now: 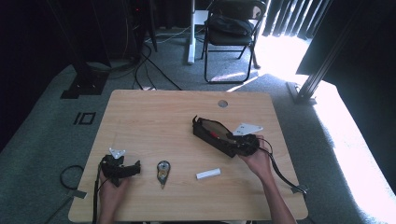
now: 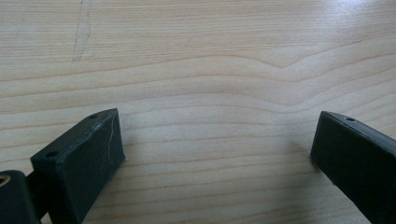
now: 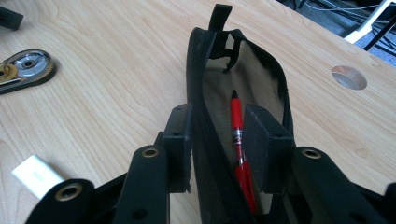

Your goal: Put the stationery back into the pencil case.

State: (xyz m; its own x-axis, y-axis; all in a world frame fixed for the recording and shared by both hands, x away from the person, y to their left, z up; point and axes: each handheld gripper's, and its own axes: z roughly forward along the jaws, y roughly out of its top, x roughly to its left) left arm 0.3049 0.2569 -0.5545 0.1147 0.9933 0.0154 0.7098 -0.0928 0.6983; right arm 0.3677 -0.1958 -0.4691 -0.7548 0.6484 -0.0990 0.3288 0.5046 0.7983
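Nearest me, my left gripper (image 1: 136,167) rests wide open on bare table (image 1: 154,121), holding nothing. Farther right, my right gripper (image 3: 217,140) straddles one wall of the open black pouch (image 3: 205,84); pressing, I think. Its red pen (image 3: 237,135) is partly hidden. Open wood lies between.

The table (image 1: 154,116) is pale wood with wavy brown grain. The case (image 3: 252,84) is black outside, tan inside; the pen (image 3: 238,135) in it is red with a black tip and a silver band. At the case's 8 o'clock the tape (image 1: 163,171) is black with a silver and brass hub; at its 6 o'clock the block (image 1: 208,174) is white. Both the left gripper (image 1: 122,169) and the right gripper (image 3: 219,140) are black, each topped by a light grey plate. The carpet (image 1: 42,130) is grey-green, the chair (image 1: 231,28) black.
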